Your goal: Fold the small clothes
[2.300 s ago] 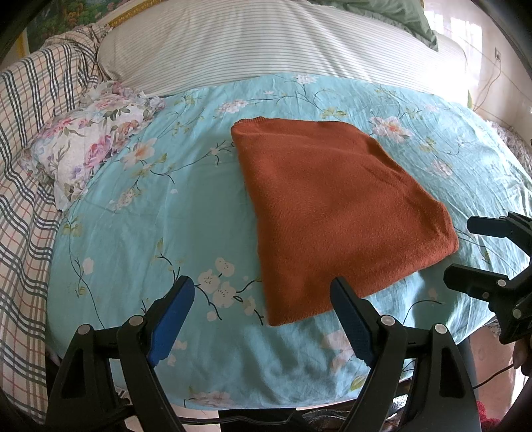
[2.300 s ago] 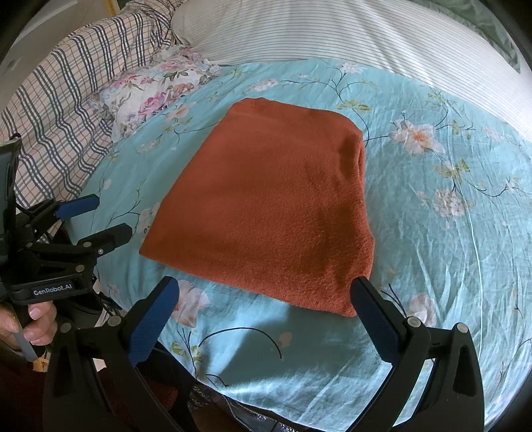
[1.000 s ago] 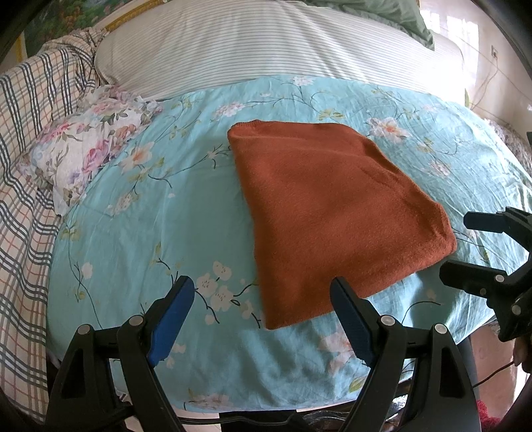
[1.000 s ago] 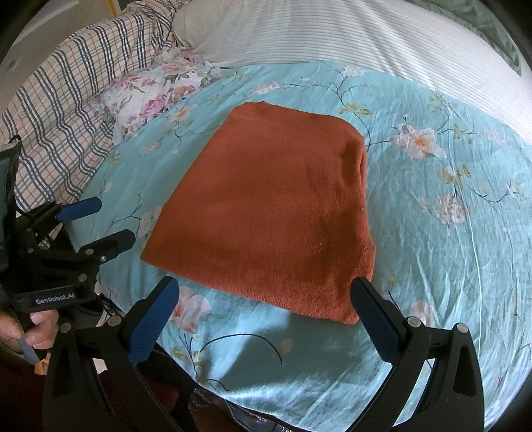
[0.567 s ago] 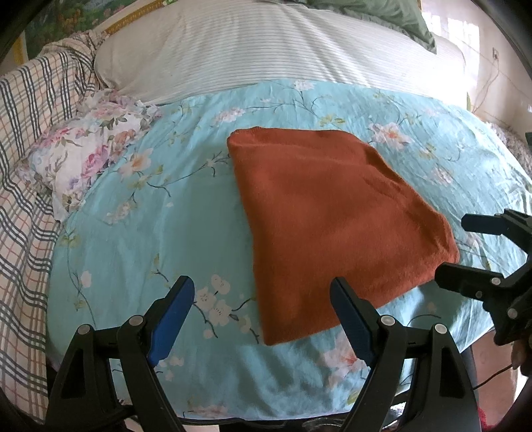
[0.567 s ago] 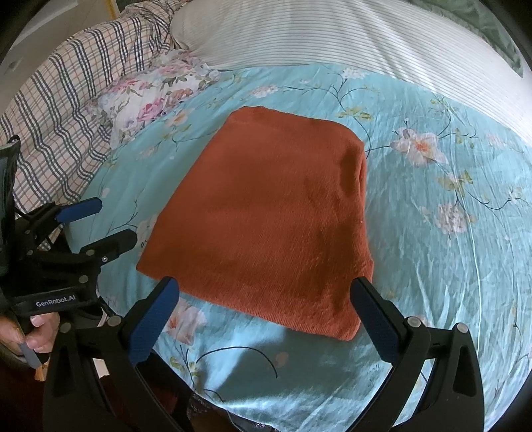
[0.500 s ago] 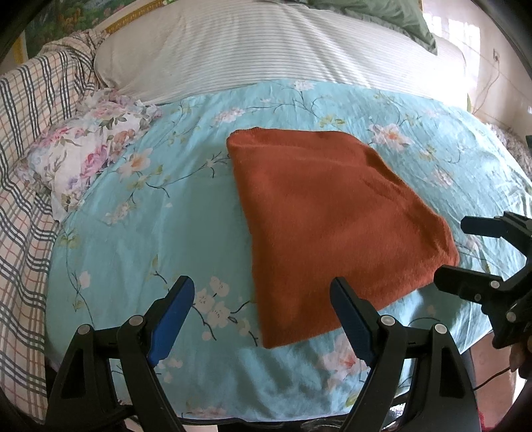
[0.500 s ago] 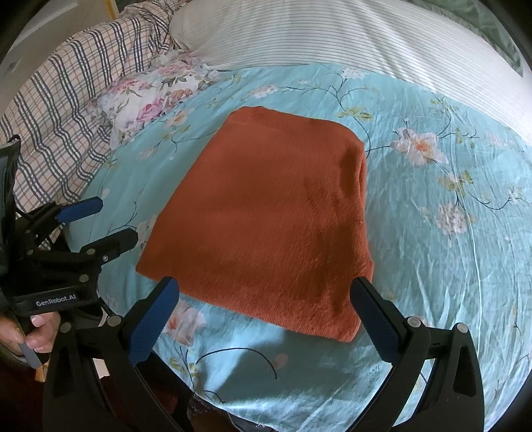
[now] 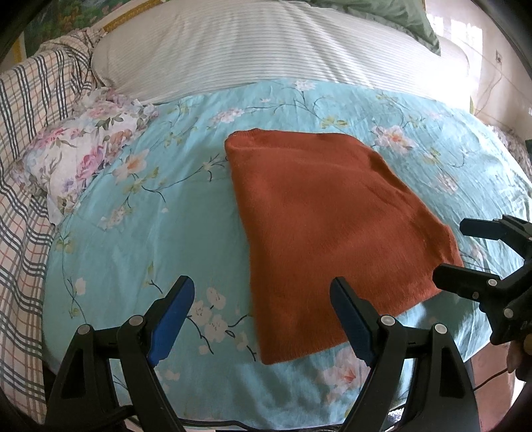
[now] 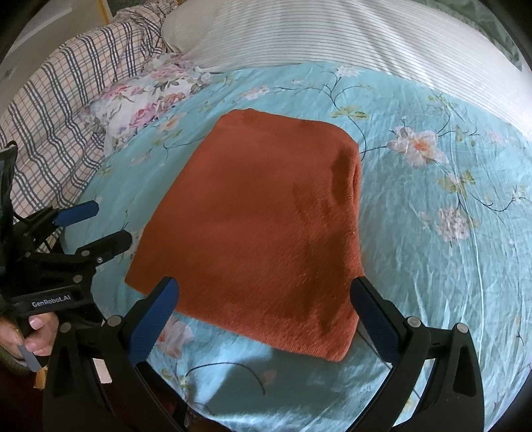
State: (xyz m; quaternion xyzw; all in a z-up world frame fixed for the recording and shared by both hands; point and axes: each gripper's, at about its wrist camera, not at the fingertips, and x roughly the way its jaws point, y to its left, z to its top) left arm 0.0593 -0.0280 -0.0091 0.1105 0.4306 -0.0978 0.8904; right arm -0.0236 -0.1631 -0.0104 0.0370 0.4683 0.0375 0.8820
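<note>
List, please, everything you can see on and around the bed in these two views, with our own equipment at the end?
Folded garment: one, rust-orange, flat in the middle of the floral sheet.
Floral sheet: one, turquoise with pale blossoms, covering the bed.
Floral pillow: one, white with pink flowers, beside the sheet's left edge.
Plaid blanket: one, cream with dark checks, bunched at far left.
Striped bedding: one, white with thin lines, across the head of the bed.
Green cloth: one, at the top right corner.
Left gripper: black with blue pads, open, above the garment's near left corner.
Right gripper: black with blue pads, open, above the garment's near edge.
</note>
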